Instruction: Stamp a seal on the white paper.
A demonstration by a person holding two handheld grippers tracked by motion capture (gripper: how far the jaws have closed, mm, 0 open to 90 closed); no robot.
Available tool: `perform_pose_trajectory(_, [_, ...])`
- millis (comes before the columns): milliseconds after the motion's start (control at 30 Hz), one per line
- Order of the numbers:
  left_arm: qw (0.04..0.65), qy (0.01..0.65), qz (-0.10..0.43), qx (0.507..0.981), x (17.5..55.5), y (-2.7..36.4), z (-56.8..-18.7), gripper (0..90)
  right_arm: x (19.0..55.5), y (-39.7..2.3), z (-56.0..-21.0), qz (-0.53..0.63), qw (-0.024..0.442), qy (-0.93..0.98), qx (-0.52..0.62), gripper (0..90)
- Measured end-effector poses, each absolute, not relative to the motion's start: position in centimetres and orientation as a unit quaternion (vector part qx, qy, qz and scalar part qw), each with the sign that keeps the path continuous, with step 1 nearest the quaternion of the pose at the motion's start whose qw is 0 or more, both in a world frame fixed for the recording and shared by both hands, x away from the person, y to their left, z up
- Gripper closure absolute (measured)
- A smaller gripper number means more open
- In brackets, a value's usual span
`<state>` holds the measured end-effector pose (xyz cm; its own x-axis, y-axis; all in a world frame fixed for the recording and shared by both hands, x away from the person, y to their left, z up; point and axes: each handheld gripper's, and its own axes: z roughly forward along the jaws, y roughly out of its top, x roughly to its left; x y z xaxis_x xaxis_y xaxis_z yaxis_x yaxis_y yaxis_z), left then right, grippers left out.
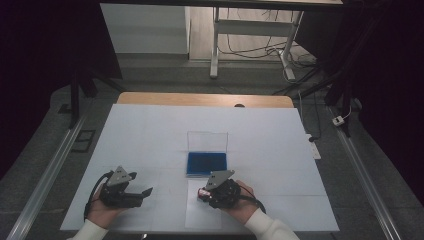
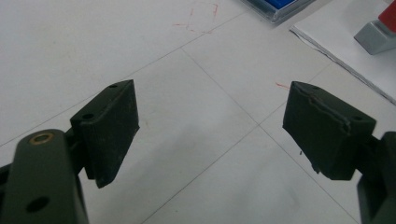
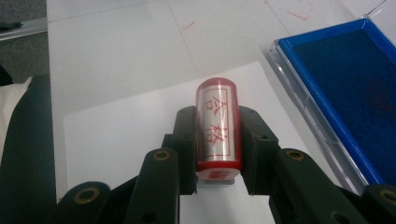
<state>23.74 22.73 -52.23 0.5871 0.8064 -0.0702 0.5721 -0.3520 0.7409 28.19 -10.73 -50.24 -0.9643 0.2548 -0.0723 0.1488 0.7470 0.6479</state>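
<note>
Right now your right gripper (image 3: pixel 217 140) has its jaws clamped on the red cylindrical stamp (image 3: pixel 218 126), over the white paper sheet (image 3: pixel 121 135) just beside the blue ink pad (image 3: pixel 345 84); your left gripper (image 2: pixel 210 130) rests with jaws wide apart, holding nothing.

A bench (image 1: pixel 150 130) under a white cover stands at the middle. Beyond its far edge, a white desk frame (image 1: pixel 250 35) with cables (image 1: pixel 250 50) on the floor. Right of the bench, a power strip (image 1: pixel 314 149) and a white plug (image 1: pixel 340 120). Left of it, a metal rail (image 1: pixel 45 180).
</note>
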Motion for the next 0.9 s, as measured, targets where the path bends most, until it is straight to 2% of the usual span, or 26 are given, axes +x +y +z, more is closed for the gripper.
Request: perform_pose_trajectory(900, [0.374, 0.426, 0.156, 0.809, 23.64, 22.61, -52.25, 18.1, 28.27, -10.51, -50.57, 0.327, 0.073, 0.934, 0.123, 70.8])
